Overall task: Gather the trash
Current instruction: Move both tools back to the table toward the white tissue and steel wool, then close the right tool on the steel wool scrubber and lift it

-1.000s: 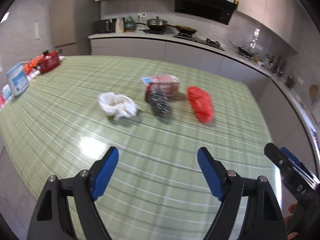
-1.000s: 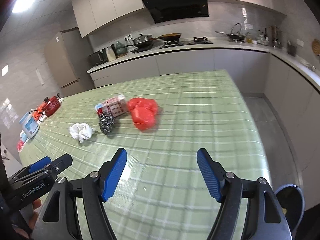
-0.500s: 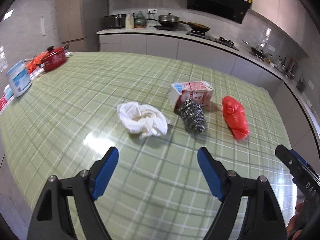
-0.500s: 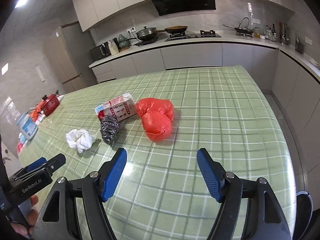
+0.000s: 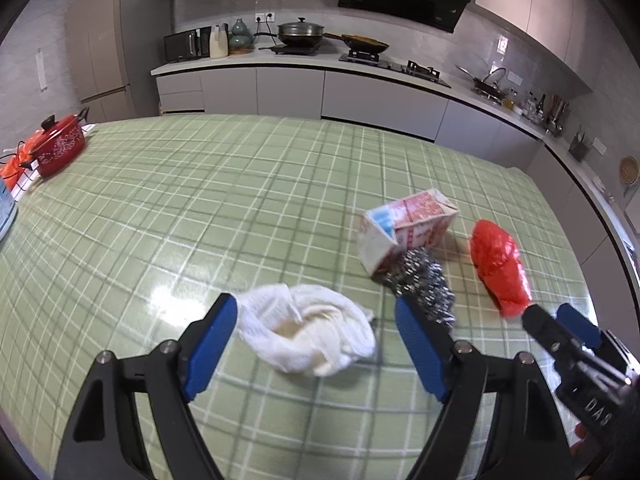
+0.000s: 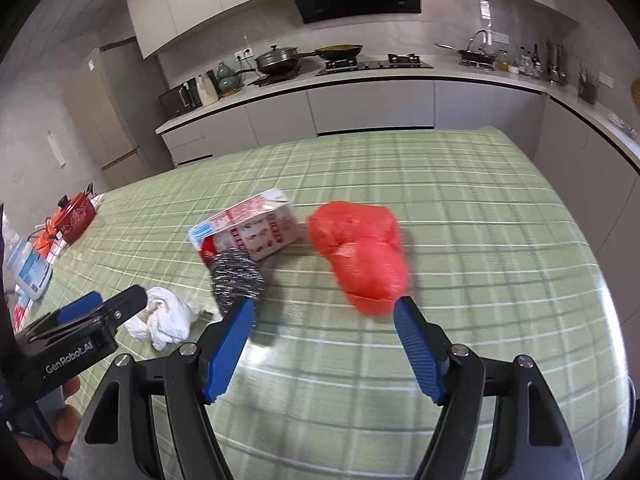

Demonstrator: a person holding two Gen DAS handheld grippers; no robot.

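I see four pieces of trash on a green plaid tablecloth (image 5: 200, 200), lying in a loose row. From left to right: one crumpled white cloth (image 5: 308, 330), one silver steel-wool scrubber (image 5: 424, 284), one red-and-white paper carton (image 5: 408, 232) lying on its side just behind the scrubber and touching it, and one crumpled red plastic bag (image 5: 498, 266).

My left gripper (image 5: 316, 352) is released, its two blue pads spread wide with the white cloth lying between their tips, untouched as far as I can tell. My right gripper (image 6: 324, 344) is also released and empty, its tips near the red bag's near edge.

One red lidded pot (image 5: 60, 146) sits at the table's far left edge.
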